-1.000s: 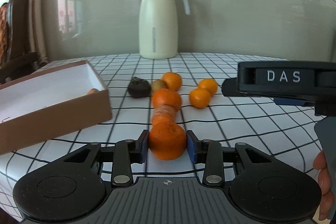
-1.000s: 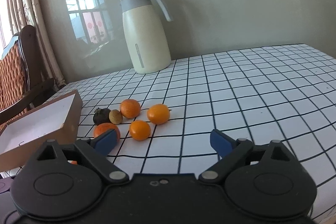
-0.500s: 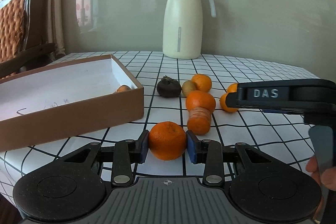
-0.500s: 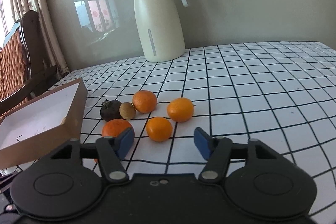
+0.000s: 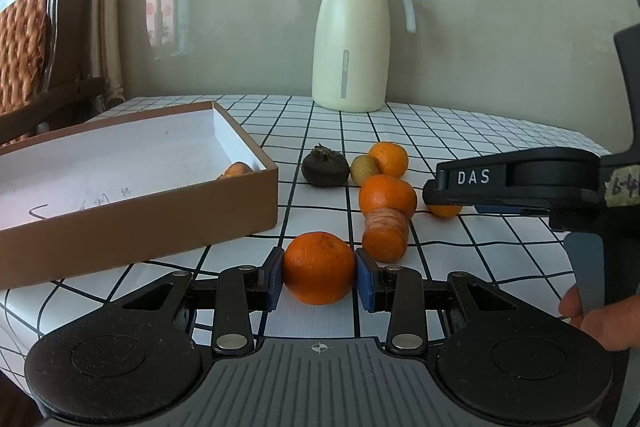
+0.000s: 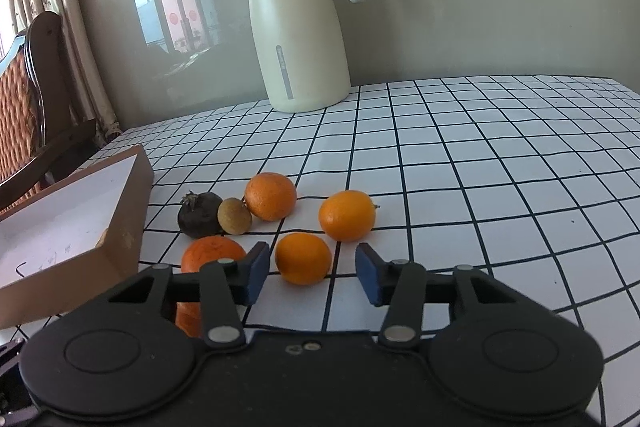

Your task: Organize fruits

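My left gripper is shut on a mandarin and holds it just off the checked tablecloth, right of the brown cardboard box. One orange fruit lies in the box's near right corner. My right gripper is open around a small mandarin on the cloth, its pads apart from it. Beyond lie another mandarin, an orange, a brown kiwi-like fruit and a dark fruit. A ribbed orange piece and a mandarin lie ahead of the left gripper.
A cream thermos jug stands at the back of the table by the wall. A wooden chair is beyond the table's left edge. The right gripper's body crosses the right side of the left wrist view.
My left gripper has carried its mandarin left toward the box. My right gripper has moved forward and narrowed, so the small mandarin now sits between its fingers.
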`<state>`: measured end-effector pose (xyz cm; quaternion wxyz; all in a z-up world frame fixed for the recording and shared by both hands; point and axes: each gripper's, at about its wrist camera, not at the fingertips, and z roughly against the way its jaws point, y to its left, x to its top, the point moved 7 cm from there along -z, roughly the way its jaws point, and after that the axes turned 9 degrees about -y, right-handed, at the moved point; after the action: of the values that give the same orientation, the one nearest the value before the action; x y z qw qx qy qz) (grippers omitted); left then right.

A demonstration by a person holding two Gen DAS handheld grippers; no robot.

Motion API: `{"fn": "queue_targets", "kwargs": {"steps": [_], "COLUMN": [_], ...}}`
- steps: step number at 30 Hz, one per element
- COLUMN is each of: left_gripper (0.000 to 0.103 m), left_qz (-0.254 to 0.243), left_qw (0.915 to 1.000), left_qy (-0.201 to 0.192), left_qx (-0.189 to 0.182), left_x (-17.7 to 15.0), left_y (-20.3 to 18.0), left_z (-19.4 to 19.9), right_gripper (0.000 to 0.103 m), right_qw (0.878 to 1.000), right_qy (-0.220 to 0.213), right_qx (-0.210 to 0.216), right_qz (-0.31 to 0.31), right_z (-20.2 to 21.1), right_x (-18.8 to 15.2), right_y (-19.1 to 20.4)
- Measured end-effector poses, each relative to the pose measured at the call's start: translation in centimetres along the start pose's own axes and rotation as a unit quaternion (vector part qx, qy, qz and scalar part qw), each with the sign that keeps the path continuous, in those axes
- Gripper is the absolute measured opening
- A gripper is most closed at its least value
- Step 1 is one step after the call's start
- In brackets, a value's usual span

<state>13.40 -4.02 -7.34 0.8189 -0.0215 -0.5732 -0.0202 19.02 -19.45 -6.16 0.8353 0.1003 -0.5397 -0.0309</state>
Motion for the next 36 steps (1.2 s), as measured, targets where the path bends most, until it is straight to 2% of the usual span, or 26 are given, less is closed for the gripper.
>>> {"fn": "queue_targets", "kwargs": {"steps": [4, 8, 18, 36], "left_gripper": [0.037, 0.037, 0.037, 0.037], "left_qz": [-0.003, -0.003, -0.004, 0.001], "left_qw": [1.0000, 1.0000, 1.0000, 1.0000], "left_qy": [0.000, 0.002, 0.003, 0.000], "left_qx": [0.000, -0.001, 0.001, -0.007], "left_x": [0.0, 0.0, 0.0, -0.1], "left_y": [0.0, -0.1, -0.1, -0.5], "left_z": [-0.1, -0.1, -0.2, 0.1], "right_gripper": [0.033, 0.024, 0.024, 0.024], "right_qw": [1.000, 1.000, 0.999, 0.998], "right_qy": [0.007, 0.007, 0.002, -0.001], "right_qx": [0.000, 0.004, 0.002, 0.038], "right_qz": [0.005, 0.020, 0.038, 0.043], "right_z": [-0.4, -0.6, -0.1, 4.6], "right_x": [-0.2, -0.2, -0.3, -1.0], "right_y": [0.3, 0.7, 0.8, 0.4]}}
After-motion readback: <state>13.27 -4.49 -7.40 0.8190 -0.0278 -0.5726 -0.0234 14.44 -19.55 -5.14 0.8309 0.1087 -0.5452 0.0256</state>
